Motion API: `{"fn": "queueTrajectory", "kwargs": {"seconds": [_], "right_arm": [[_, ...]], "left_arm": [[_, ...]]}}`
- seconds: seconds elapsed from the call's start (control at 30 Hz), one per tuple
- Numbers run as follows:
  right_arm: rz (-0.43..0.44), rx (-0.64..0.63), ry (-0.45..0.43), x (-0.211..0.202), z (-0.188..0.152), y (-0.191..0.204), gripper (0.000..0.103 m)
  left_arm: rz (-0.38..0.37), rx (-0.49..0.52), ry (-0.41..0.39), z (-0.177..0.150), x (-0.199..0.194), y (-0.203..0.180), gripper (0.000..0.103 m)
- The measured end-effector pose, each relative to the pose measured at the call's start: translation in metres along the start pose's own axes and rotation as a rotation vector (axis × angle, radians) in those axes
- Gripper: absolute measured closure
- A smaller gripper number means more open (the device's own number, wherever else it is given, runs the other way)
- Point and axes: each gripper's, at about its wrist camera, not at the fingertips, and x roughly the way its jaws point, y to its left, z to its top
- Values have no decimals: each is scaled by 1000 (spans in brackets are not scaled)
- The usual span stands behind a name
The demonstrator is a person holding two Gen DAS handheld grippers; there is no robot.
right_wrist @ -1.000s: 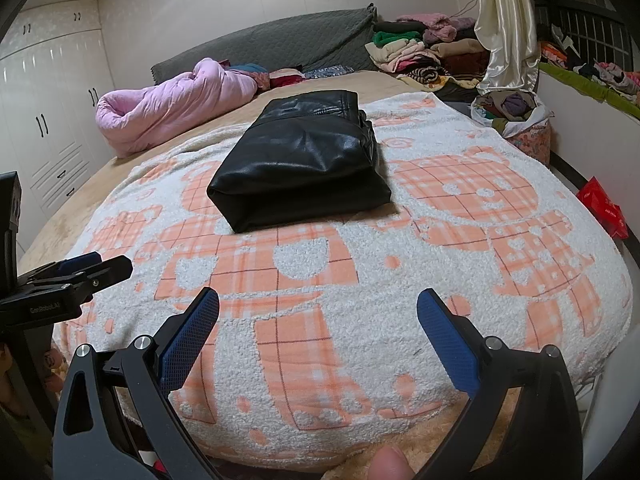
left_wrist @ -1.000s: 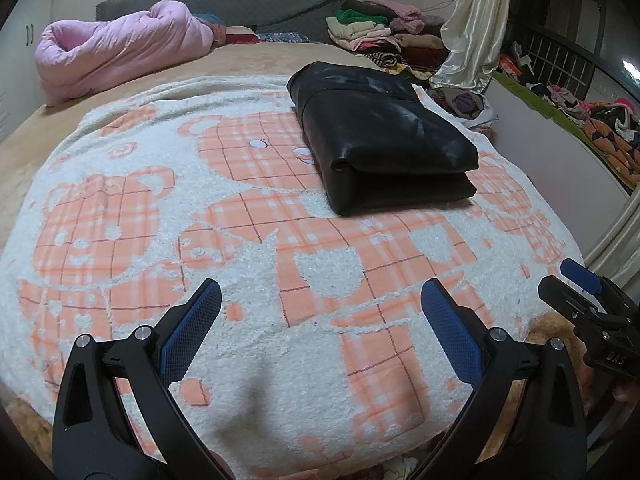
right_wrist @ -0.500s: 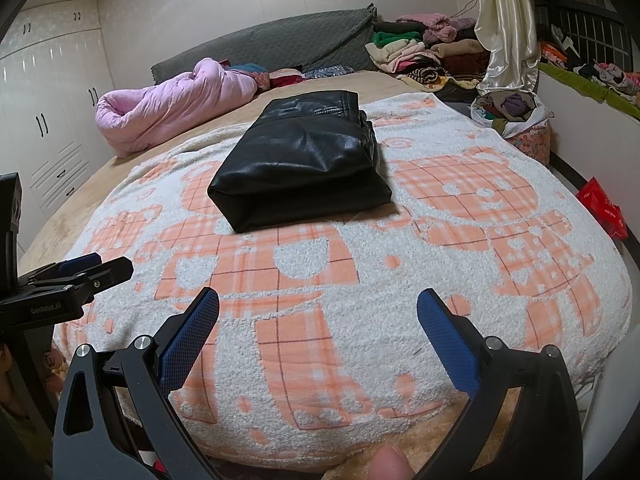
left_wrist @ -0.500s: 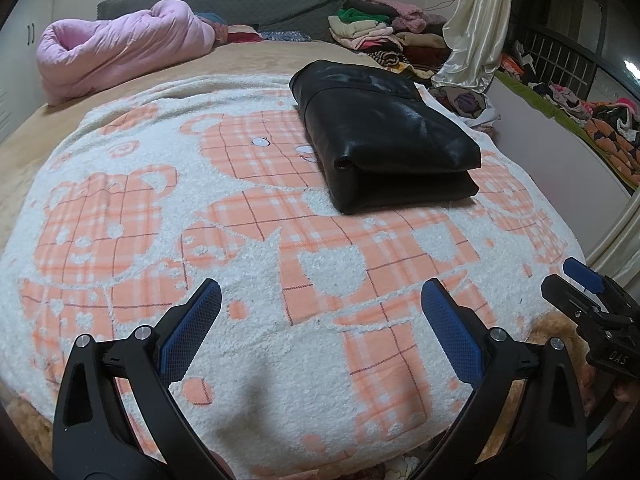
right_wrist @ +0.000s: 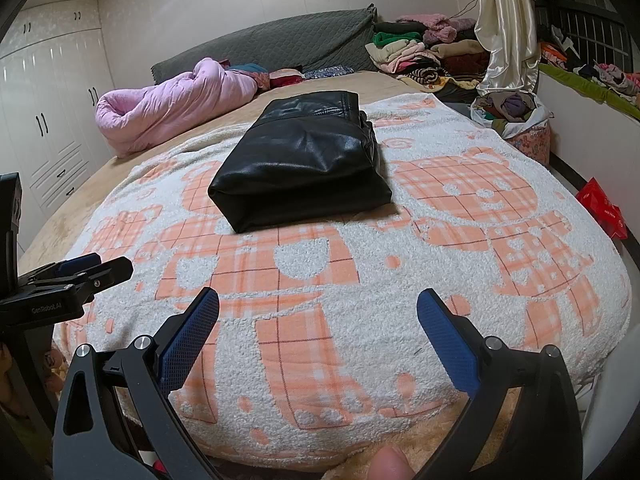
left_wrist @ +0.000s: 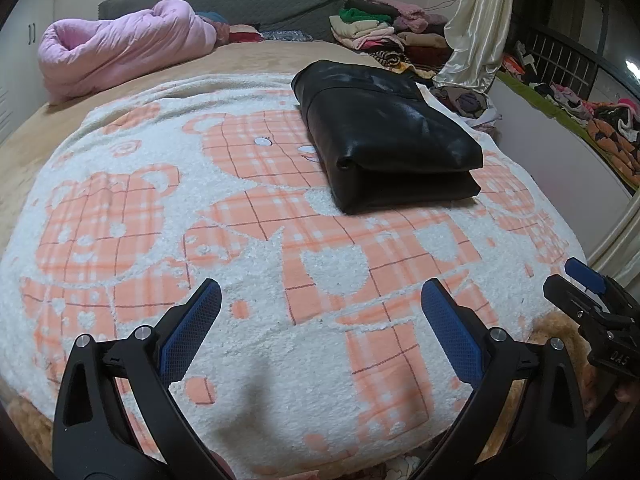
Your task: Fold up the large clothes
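Resting folded on the bear-print blanket, far centre, the black leather garment looks done. Left gripper & right gripper hang wide, empty, at near edge, prob. backed off to clear it.

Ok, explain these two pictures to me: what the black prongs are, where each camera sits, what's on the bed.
The black prongs with blue pads are hand-held grippers, one in each of a person's hands. Each carries a camera looking along its fingers. One picture is from the left gripper, the other from the right gripper. Both are open and hold nothing. On the bed lies a bear-patterned blanket with a folded black garment on it, and a pink quilt behind. Clothes are piled at the head of the bed.
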Motion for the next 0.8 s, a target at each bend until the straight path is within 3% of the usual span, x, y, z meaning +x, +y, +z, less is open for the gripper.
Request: {"fn": "queueTrajectory", "kwargs": {"seconds": [0.67,0.8], "right_arm": [[-21,-1,0,-1,1,-1,4],[-41,11,-8,-4,0,-6,4]], "left_arm": [[16,-10,19,1,3,2,9],[-8,-20,24,0,4,4,9]]}}
